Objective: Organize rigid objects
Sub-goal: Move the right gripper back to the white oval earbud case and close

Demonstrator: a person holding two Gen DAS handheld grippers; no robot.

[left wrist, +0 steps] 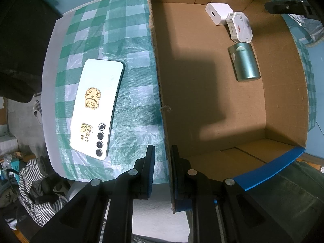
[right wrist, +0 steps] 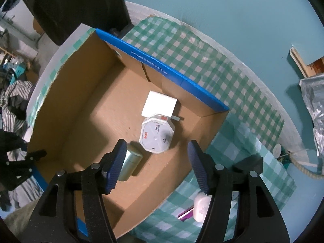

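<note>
The blue rim of the cardboard box carries white print that seems to read "WXYEA08 (310x230x110)mm", though the figures are small and partly blurred. The white octagonal box inside it bears a short red logo on its lid, perhaps "PAISA"; the same red mark shows on it in the left wrist view, with fine dark print beside it too small to read. The white phone on the checked surface has two gold stickers: one a lucky-cat figure, the other with Chinese characters that cannot be made out.
</note>
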